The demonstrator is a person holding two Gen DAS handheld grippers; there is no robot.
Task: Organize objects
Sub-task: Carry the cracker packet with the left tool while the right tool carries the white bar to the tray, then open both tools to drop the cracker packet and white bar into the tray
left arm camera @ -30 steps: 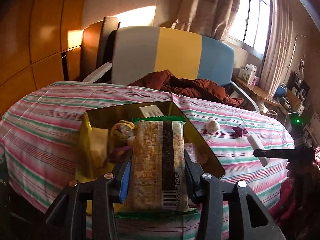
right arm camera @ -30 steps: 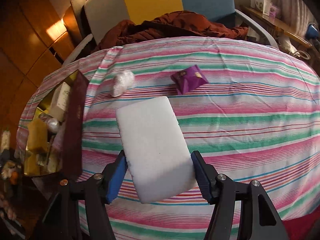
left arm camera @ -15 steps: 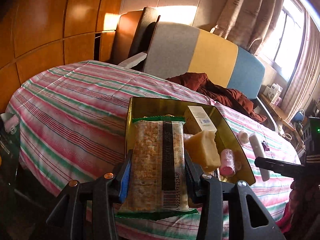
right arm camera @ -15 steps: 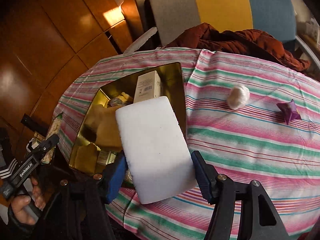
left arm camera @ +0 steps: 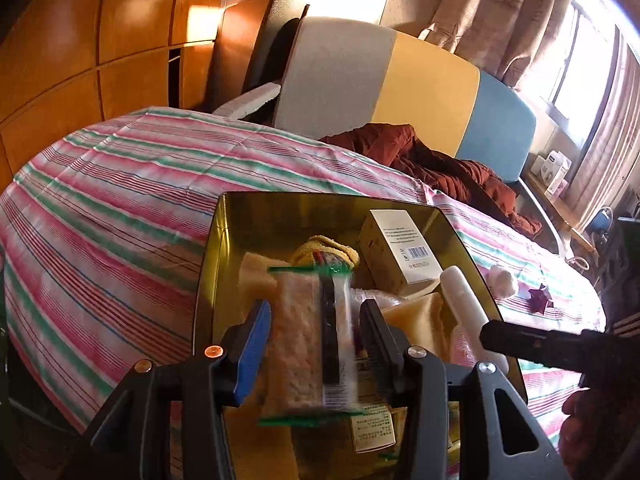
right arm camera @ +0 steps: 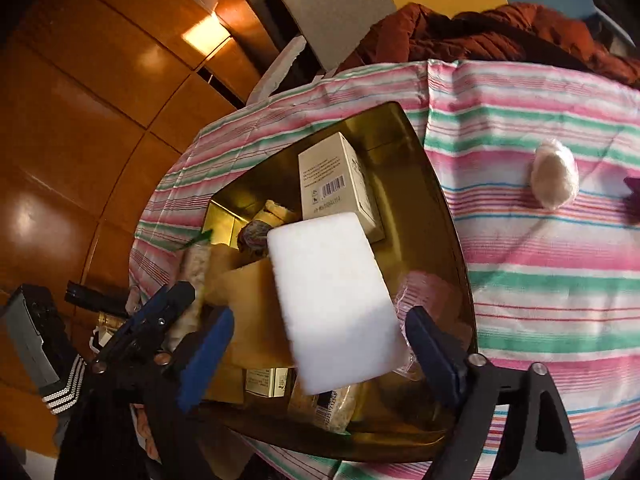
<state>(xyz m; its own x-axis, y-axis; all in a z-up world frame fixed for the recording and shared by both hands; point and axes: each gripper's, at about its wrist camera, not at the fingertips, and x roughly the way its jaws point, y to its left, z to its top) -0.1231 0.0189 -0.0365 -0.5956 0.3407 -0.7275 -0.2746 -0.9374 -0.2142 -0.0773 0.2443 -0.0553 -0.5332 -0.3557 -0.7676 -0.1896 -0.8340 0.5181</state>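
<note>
One gold tin (left arm camera: 224, 240) sits on the striped cloth (left arm camera: 112, 200), crowded with goods.

Left gripper (left arm camera: 316, 344): jaws have just been opening a little. One cracker pack (left arm camera: 312, 336) stands between them, blurred, over the tin; a sliver of gap shows at the blue pad, so the pads no longer seem to press on it.

Right gripper (right arm camera: 316, 332): jaws have just been opening, now spread wide. One white block (right arm camera: 332, 300) lies between them, clear of both pads, tilted over the tin's contents. In the left view the same block (left arm camera: 464, 300) shows edge-on by the tin's right wall.

Count inside the tin, as far as visible: one cream box (right arm camera: 332, 176) with barcode, one yellow cloth (left arm camera: 324, 246), two tan sponge pieces (left arm camera: 256, 276) (left arm camera: 420, 316), one pink wrapped roll (right arm camera: 428, 292), one labelled small box (right arm camera: 268, 380), and a second cracker pack (right arm camera: 336, 404) under the block. More underneath, hidden.

On the cloth outside the tin: one white wad (right arm camera: 554, 180), one purple packet (left arm camera: 540, 300) just beside it.

Beyond the table: one rust jacket (left arm camera: 440, 164) on a three-colour seat (left arm camera: 420, 92).
</note>
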